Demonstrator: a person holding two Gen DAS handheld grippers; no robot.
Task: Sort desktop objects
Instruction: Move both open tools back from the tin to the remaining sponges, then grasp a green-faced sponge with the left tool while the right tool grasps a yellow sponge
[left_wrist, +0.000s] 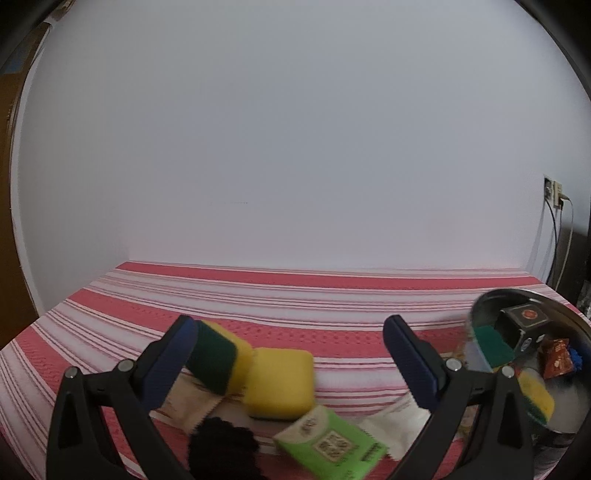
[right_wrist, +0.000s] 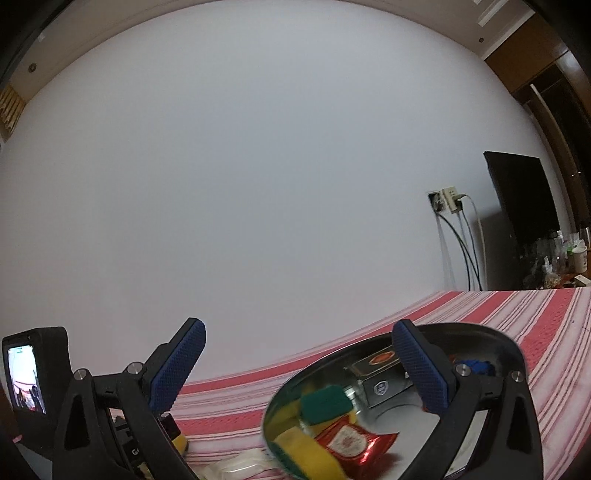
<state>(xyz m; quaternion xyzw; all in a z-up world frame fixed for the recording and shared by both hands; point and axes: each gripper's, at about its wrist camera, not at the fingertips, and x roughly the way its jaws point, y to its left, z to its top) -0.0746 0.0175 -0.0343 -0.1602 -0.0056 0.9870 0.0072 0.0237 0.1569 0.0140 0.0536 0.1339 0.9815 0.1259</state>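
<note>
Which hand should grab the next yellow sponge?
Probably the left. The left gripper is open with the yellow sponge lying between its jaws, while the right gripper hovers open over the metal bowl.

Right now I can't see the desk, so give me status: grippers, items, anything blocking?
Left gripper open, empty, over sponges and green packet. Right gripper open over metal bowl, partly filled. Nothing blocking.

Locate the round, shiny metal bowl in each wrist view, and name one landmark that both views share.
Left wrist view: the round metal bowl sits at the far right edge, beyond the left gripper's right finger.
Right wrist view: the bowl fills the lower right, partly behind the right gripper's right finger.
Shared landmark: the white wall socket with plugged cables.
</note>
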